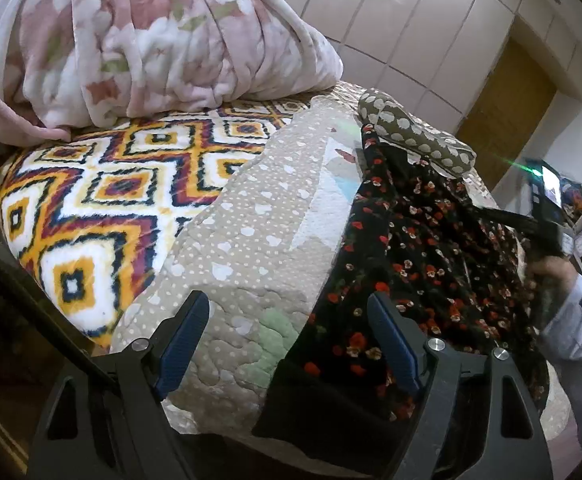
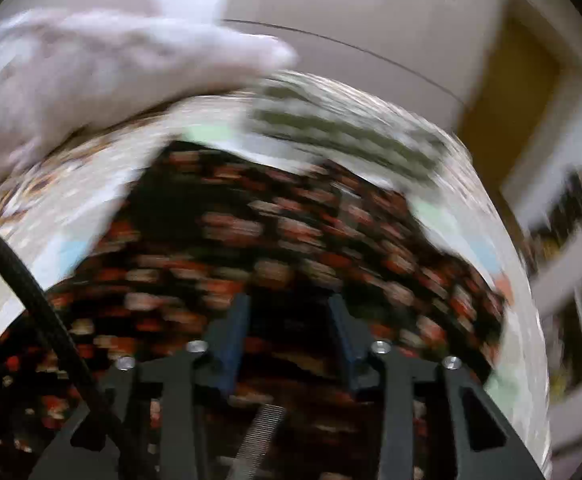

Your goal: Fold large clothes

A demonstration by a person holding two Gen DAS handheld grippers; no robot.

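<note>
A black garment with small red and white flowers (image 1: 419, 248) lies spread on the beige quilted bedcover (image 1: 243, 248) at the right of the bed. My left gripper (image 1: 287, 312) is open and empty, low over the garment's near left edge. The right gripper shows in the left wrist view (image 1: 547, 224) at the garment's far right side, held by a hand in a white sleeve. In the blurred right wrist view the garment (image 2: 291, 232) fills the middle. My right gripper (image 2: 289, 308) hovers over it with its jaws apart and nothing visibly between them.
A pink floral blanket (image 1: 151, 40) is heaped at the back left of the bed. A fleece with orange and navy diamonds (image 1: 103, 200) lies beside the quilt. A brown dotted pillow (image 1: 411, 132) sits behind the garment. White wardrobe doors (image 1: 411, 20) and a wooden door (image 1: 503, 116) stand beyond.
</note>
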